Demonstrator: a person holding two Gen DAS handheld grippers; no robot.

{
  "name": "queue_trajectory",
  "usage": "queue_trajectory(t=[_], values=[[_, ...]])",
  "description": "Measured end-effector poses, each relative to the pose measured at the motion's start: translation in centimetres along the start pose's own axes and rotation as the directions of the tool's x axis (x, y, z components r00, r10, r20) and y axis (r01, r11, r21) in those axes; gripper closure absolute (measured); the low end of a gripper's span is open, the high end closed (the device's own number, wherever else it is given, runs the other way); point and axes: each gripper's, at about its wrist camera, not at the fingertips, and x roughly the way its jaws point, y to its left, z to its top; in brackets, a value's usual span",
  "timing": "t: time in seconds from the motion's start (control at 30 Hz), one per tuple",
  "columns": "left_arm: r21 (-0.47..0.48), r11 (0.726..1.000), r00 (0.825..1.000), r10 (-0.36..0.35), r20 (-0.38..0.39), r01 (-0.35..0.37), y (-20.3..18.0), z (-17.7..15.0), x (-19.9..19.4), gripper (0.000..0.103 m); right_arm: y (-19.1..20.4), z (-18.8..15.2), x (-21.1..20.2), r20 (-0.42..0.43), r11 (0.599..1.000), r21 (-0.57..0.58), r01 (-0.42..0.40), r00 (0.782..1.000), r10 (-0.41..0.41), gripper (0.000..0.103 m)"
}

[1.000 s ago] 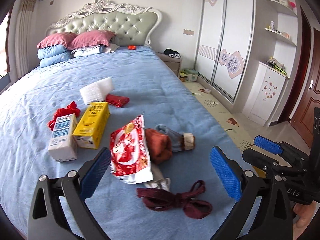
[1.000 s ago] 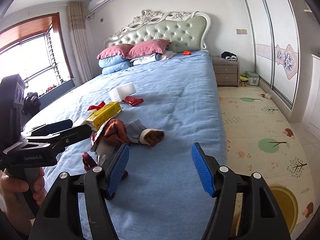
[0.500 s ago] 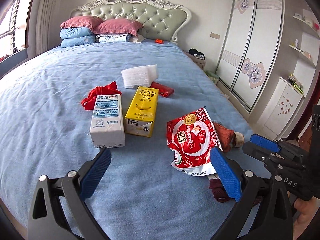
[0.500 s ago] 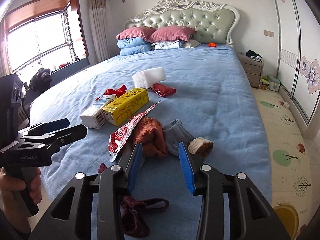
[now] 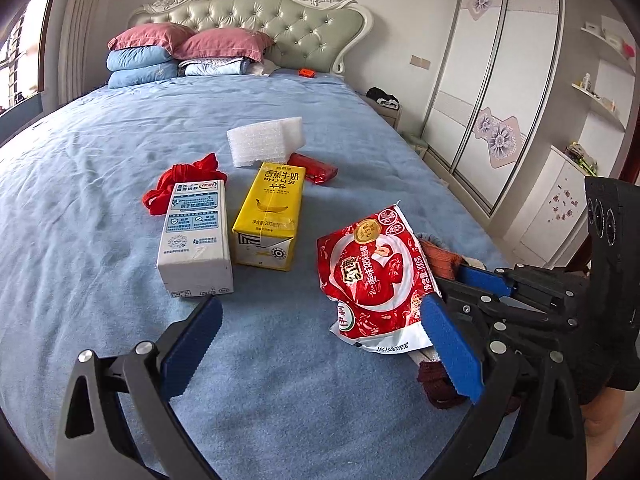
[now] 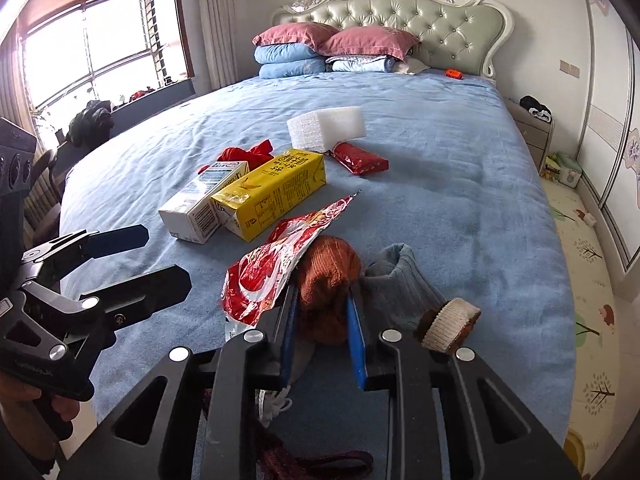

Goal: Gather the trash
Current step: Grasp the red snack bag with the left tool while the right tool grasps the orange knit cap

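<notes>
While right fingers [image 6: 357, 344] pinch rust sock [image 6: 328, 280] | red wrapper [image 6: 276, 268] beside | left fingers [image 5: 192, 340] spread

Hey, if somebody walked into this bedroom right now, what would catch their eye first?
Probably the litter on the blue bed: a shiny red snack bag near the foot, with a yellow carton and a white carton lying side by side just beyond it. Next, the right gripper, shut on an orange sock that lies under the bag's edge. The left gripper hovers open nearby.
</notes>
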Motion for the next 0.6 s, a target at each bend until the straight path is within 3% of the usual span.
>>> queue_trajectory(t=[0.03,0.5,0.6], values=[[-0.002,1.000,1.000,-0.002,-0.003,0.002,0.0,0.0,0.1,0.004,0.0,-0.1,-0.2,0.009,1.000,-0.001,-0.005,1.000,0.005,0.087],[-0.028,0.999,0.997,-0.040,-0.060,0.038,-2.9,1.2,4.1,0.004,-5.8,-0.9,-7.6,0.189,0.987,0.161,-0.017,0.982,-0.014,0.087],[-0.032,0.999,0.996,-0.019,-0.091,0.016,-3.4,1.8,5.7,0.004,-6.8,-1.4,-8.5,0.219,0.980,0.198,-0.021,0.975,-0.023,0.087]])
